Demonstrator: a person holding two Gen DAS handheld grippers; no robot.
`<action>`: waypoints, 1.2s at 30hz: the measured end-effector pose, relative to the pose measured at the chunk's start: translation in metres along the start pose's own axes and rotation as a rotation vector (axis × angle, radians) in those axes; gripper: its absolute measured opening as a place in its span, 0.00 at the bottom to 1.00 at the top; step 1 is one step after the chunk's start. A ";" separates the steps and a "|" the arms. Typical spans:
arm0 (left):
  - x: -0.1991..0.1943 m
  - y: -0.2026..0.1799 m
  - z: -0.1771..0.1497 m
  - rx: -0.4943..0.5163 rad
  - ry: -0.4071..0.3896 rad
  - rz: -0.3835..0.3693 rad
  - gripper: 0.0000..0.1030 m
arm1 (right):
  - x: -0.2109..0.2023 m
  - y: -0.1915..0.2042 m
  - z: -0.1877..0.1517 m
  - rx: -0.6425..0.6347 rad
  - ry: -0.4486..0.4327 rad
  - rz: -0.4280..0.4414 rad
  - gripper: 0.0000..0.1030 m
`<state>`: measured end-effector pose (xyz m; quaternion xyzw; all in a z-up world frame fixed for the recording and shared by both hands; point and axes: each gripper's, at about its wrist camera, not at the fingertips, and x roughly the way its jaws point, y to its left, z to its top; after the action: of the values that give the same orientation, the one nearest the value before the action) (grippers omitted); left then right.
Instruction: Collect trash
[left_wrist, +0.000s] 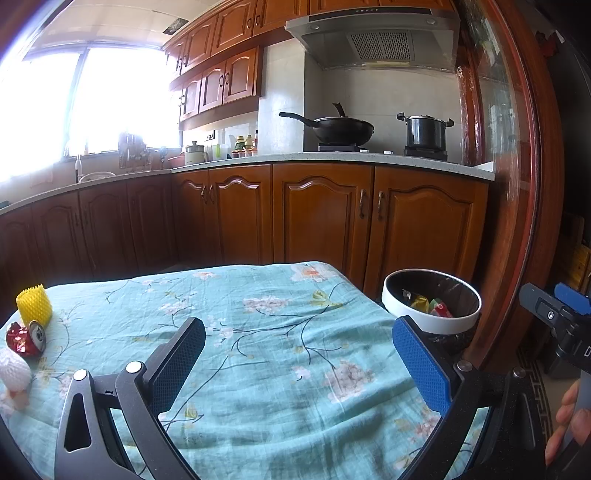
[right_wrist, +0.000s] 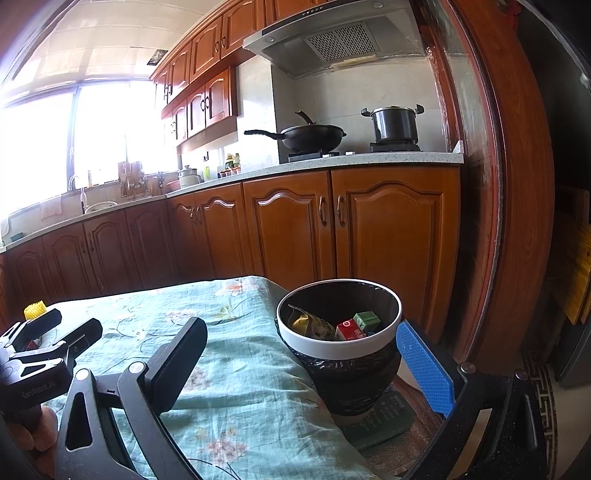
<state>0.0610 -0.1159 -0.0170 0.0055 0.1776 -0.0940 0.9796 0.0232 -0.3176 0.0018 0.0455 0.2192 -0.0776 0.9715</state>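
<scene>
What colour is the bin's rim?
White rim, black liner inside; clearest in the right wrist view.

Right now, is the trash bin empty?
No, the trash bin already holds a red carton, a green carton and a yellow wrapper.

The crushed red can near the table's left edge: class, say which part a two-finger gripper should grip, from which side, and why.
Probably grip the crushed red can across its dented middle, coming down from above with the open left gripper. It lies on its side on the floral cloth, silver end toward the camera. The yellow foam sleeve behind and the white foam net in front crowd level approaches.
</scene>
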 end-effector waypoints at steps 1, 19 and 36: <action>0.000 0.000 0.000 0.000 0.000 0.000 0.99 | 0.000 0.000 0.000 0.000 -0.001 0.001 1.00; 0.002 0.003 -0.001 0.002 0.006 -0.007 0.99 | 0.002 -0.001 0.001 0.003 0.001 0.010 1.00; 0.003 0.002 -0.001 0.002 0.009 -0.008 0.99 | 0.005 0.000 0.001 0.007 0.005 0.021 1.00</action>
<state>0.0635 -0.1141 -0.0186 0.0060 0.1818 -0.0980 0.9784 0.0276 -0.3187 0.0004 0.0512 0.2208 -0.0681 0.9716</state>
